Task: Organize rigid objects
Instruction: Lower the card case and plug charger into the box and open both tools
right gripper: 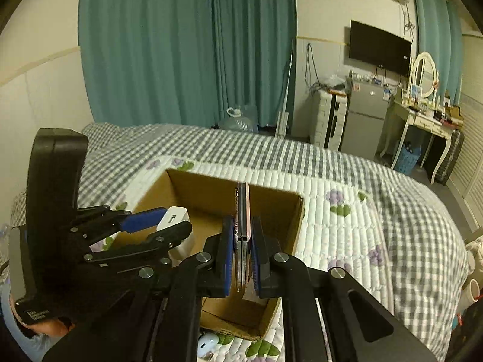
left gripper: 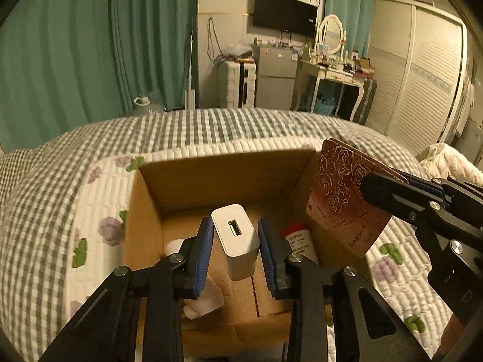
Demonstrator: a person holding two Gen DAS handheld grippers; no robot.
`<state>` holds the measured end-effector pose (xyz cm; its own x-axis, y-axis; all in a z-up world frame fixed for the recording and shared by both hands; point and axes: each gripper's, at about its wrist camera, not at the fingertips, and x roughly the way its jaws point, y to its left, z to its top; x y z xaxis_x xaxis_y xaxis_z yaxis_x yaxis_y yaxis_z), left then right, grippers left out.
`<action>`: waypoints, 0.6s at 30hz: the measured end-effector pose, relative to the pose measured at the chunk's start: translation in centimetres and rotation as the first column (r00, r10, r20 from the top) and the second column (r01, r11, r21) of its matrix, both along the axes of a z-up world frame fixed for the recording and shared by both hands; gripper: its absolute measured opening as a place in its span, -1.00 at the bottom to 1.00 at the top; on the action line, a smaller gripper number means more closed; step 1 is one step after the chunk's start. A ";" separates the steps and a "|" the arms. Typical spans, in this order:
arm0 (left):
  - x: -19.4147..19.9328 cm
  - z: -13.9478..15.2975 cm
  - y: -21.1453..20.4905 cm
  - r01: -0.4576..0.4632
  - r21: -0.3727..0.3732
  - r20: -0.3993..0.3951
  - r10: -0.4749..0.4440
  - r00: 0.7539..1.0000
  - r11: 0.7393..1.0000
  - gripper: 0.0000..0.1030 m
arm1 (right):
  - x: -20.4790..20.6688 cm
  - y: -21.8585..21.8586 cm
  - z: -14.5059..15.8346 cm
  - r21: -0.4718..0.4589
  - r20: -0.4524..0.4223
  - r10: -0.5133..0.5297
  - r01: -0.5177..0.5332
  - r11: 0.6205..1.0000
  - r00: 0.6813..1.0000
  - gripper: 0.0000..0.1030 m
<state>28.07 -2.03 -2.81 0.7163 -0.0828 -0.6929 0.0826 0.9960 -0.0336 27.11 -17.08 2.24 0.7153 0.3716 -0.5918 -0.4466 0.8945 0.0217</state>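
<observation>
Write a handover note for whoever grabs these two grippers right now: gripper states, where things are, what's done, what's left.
Left gripper: around the white charger over the cardboard box; pads look slightly apart from it, so grip is uncertain.
Right gripper: shut on the rose-pattern booklet, held on edge above the box's right side.
Done: a red-capped tube and some white items already lie in the box, which sits on the bed.
Left: lower charger and booklet in, release. White earbud case lies outside the box.
</observation>
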 end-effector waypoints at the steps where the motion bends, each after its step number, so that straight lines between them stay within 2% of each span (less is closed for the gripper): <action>1: 0.2 -0.5 0.0 0.003 -0.002 -0.007 -0.003 1.000 1.000 -0.40 | 0.3 0.0 -0.5 -0.001 -0.007 0.000 0.000 1.000 1.000 -0.82; 5: 0.7 -1.6 -0.2 0.002 0.030 -0.004 -0.002 1.000 1.000 -0.42 | 1.3 -0.2 -2.1 -0.001 -0.032 -0.002 0.002 1.000 0.999 -0.82; 9: 0.3 -0.8 -0.5 -0.021 0.076 0.057 0.017 0.998 0.997 -0.39 | 2.0 -0.6 -2.7 0.006 -0.045 -0.010 0.010 1.000 0.999 -0.82; 13: -0.1 0.1 0.4 -0.039 0.065 0.064 0.035 0.997 0.997 -0.39 | 2.7 -1.0 -2.8 0.025 -0.051 -0.019 0.021 0.999 0.999 -0.82; 18: -1.1 0.6 1.6 -0.063 0.087 0.079 0.056 0.995 0.994 -0.39 | 4.1 -0.3 -3.2 0.020 -0.050 -0.045 0.046 0.999 0.998 -0.82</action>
<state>26.95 -0.42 -2.20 0.7693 0.0214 -0.6385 0.0221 0.9980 0.0600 31.22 -17.42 -0.99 0.7017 0.3518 -0.6196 -0.4031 0.9131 0.0619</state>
